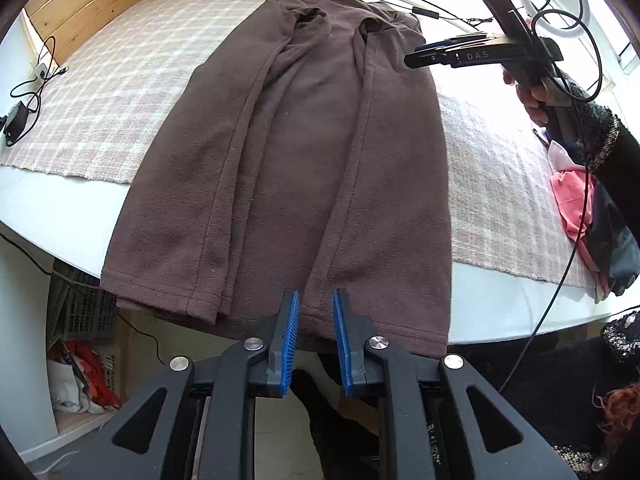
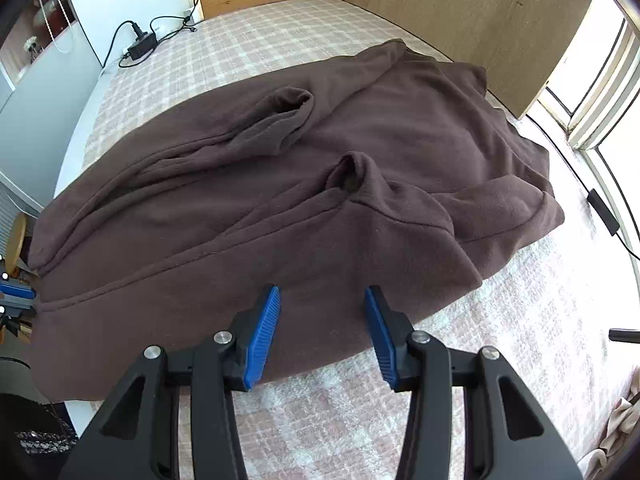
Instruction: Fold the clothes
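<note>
One brown fleece garment [image 1: 304, 152], lengthwise on checked cloth [image 1: 120, 80], hem over table edge [image 1: 60, 220]. Two sleeves [image 2: 276, 120] folded inward. Left gripper [image 1: 316, 300]: narrowly parted above hem, nothing held. Right gripper [image 2: 322, 296]: wider apart above garment side, nothing held. One clothes pile [image 1: 580, 208] alongside.

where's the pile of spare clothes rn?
Left wrist view, far right: the clothes pile sits on the checked cloth, right of the brown garment, below the right gripper.
</note>
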`<state>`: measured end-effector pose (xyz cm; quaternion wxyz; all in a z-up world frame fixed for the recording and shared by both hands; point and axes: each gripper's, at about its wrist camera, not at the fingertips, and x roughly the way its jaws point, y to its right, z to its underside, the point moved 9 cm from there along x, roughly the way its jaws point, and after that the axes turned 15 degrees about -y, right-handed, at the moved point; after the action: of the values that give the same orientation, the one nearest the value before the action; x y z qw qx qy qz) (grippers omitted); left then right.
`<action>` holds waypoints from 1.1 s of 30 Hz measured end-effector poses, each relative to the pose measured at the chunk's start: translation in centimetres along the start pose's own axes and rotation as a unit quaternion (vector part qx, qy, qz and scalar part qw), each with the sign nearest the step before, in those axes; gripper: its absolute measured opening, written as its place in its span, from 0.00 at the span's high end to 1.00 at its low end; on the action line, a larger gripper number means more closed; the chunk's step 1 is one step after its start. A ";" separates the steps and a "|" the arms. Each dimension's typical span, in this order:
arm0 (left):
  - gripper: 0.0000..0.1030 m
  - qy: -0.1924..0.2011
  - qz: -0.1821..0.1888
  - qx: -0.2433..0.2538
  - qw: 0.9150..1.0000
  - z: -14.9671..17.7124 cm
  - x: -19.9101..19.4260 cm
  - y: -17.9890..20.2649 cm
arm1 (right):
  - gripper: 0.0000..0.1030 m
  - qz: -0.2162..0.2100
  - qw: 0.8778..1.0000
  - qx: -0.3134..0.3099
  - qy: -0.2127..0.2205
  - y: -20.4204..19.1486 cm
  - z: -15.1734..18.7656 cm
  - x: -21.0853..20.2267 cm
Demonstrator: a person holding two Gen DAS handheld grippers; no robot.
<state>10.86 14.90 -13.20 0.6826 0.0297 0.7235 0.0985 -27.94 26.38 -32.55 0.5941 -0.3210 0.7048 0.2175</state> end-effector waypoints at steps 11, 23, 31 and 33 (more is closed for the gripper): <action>0.60 -0.059 -0.056 0.172 0.982 1.6 3.9 11.0 | 0.57 -0.072 0.994 0.071 0.042 -8.6 8.8 -2.6; 0.89 -0.076 0.064 0.174 0.980 0.8 0.4 6.4 | 0.57 -0.113 0.988 0.044 0.098 -22.2 14.8 -0.3; 0.89 -0.059 0.086 0.184 0.977 -1.7 -0.2 5.1 | 0.57 -0.092 0.984 0.054 0.146 -25.1 10.8 1.0; 0.90 -0.056 0.095 0.192 0.975 -1.8 -0.6 5.8 | 0.77 -0.122 0.974 0.059 0.179 -25.8 10.0 0.2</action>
<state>8.61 20.25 -11.50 0.6909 0.2337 0.6838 0.0204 -2.63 15.19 -32.80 0.4985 -0.4029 0.7665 0.0403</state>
